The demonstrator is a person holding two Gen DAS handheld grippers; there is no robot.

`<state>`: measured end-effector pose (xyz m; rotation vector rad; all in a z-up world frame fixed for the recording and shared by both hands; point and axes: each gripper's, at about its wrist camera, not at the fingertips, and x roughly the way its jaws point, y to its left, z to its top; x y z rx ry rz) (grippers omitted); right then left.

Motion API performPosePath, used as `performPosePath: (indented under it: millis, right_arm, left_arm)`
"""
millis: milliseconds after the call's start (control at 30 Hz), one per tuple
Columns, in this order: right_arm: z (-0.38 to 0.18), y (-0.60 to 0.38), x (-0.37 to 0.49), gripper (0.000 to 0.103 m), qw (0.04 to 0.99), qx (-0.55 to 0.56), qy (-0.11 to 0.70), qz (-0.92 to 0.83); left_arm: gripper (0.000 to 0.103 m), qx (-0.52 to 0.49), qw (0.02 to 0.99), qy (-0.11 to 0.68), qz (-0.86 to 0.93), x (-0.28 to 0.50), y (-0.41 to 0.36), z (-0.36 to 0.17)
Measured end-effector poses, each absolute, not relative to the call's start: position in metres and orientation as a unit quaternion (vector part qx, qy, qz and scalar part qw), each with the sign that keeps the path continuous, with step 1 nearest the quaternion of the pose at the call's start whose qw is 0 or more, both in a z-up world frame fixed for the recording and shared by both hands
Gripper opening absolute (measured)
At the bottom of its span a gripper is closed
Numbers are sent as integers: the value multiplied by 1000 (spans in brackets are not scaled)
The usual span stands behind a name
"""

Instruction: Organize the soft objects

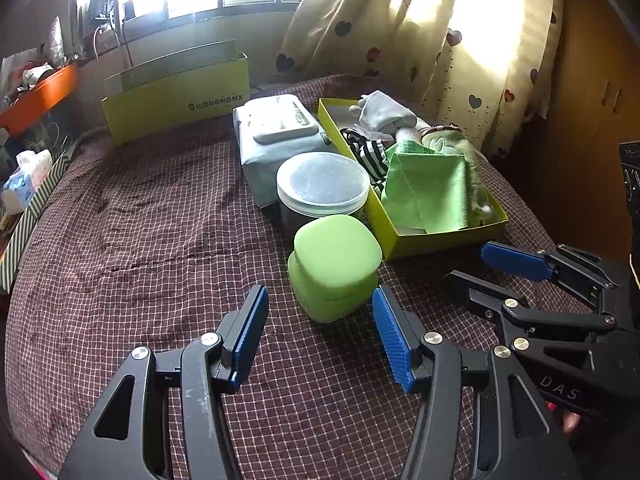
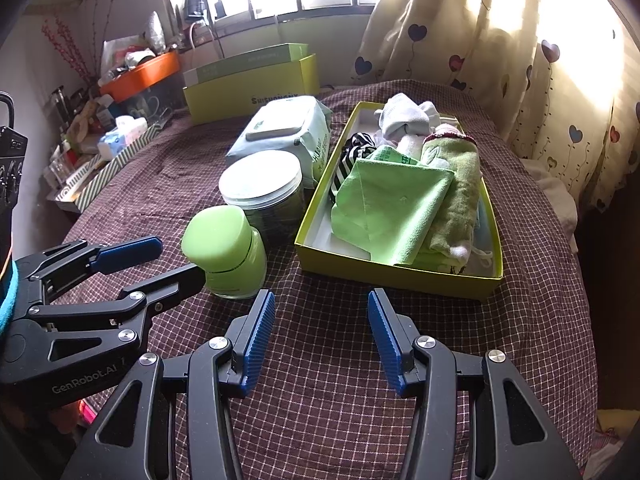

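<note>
From the left wrist view, the left gripper (image 1: 320, 320) hangs over the checked bedspread (image 1: 140, 240) with its jaws spread wide and nothing between them; the green-lidded jar (image 1: 334, 266) stands just beyond the blue pads, untouched. Behind it sit a clear round tub (image 1: 323, 184) and a pack of wipes (image 1: 280, 136), lined up beside the shallow yellow-green tray (image 1: 440, 240). That tray already holds the soft things: a folded green cloth (image 1: 430, 192), a striped sock (image 1: 370, 152), a pale sock bundle (image 1: 384, 114) and a fuzzy green roll (image 1: 472, 164) along the far wall. The right gripper (image 1: 480, 268) shows at the right edge, jaws apart and empty. No loose cloth lies on the bare bedspread here. From the right wrist view, the right gripper (image 2: 322, 320) likewise hovers with jaws wide and empty, just short of the tray (image 2: 400, 278), and the left gripper (image 2: 176, 260) sits at the left close to the jar (image 2: 224, 250), gripping nothing. Here the cloth (image 2: 388, 208), striped sock (image 2: 352, 156), sock bundle (image 2: 404, 116) and green roll (image 2: 456, 196) all lie inside the tray walls, with something pale and white tucked at the near right corner. Judging by this, the gathering looks essentially finished; at most some tidying within the tray remains, and the tall green box (image 2: 256, 88) at the back stands open, its contents hidden.
</note>
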<state>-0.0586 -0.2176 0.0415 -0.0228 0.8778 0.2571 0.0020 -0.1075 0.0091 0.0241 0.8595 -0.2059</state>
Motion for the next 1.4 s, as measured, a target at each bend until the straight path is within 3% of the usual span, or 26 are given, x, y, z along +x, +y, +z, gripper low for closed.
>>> performPosePath:
  millis: [1400]
  right_arm:
    - [38,-224,-57,48,897,-11,425,120]
  left_arm:
    - [55,8,899,426,-106,6,-111,4]
